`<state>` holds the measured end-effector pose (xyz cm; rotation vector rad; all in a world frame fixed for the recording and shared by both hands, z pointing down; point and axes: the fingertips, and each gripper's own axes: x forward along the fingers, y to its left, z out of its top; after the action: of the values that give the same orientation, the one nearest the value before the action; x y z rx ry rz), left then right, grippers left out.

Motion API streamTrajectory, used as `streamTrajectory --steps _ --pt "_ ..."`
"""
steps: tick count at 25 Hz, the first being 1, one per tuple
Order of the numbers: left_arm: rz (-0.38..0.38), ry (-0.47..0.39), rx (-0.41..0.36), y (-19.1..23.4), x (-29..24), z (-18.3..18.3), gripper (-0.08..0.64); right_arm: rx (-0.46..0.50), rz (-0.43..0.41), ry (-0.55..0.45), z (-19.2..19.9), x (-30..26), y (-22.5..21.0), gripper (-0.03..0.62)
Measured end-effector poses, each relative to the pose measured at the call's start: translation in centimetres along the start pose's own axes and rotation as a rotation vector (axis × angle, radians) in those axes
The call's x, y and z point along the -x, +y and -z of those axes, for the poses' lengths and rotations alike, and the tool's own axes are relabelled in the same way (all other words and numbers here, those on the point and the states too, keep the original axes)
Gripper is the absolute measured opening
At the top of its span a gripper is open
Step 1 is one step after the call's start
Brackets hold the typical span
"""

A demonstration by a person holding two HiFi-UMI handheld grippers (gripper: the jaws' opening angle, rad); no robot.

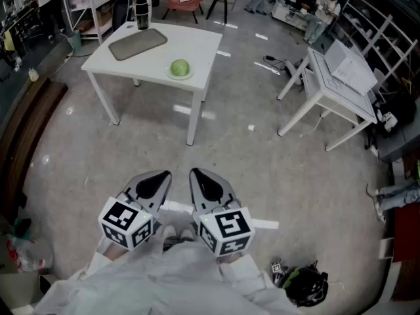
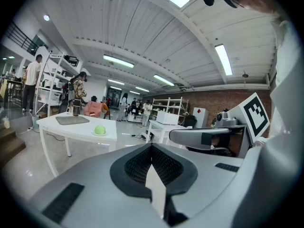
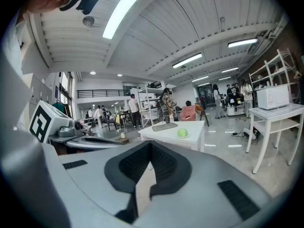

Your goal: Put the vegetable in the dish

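The round pale-green vegetable [image 1: 180,66], which looks like a small cabbage or lettuce head, should be light and fairly firm, I judge. Its smooth curve could roll or slip out of a narrow pinch, so I would take it across its widest middle, from the sides, with a gentle squeeze that does not bruise the leaves. It looks evenly green and ball-shaped; finer detail is too small to tell. It sits near the front edge of the white rectangular table [image 1: 197,41], resting on a small pale saucer [image 1: 170,75], well apart from me. A flat grey tray [image 1: 137,43] lies further back. My left gripper [image 1: 157,179] and right gripper [image 1: 205,181] hang side by side close to my body, both pressed together and holding nothing.
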<state>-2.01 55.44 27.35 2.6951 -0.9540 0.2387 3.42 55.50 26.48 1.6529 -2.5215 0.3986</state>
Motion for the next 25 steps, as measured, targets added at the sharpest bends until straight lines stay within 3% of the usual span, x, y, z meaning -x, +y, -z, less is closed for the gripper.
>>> streamTrajectory --steps 14,25 --pt "-0.021 -0.01 0.024 -0.3 -0.5 0.0 0.005 0.05 -0.076 0.037 0.1 -0.7 1.2 0.012" --pt "-0.027 -0.017 0.048 -2.3 -1.0 0.4 0.005 -0.003 -0.143 0.018 0.3 0.6 1.1 0.014"
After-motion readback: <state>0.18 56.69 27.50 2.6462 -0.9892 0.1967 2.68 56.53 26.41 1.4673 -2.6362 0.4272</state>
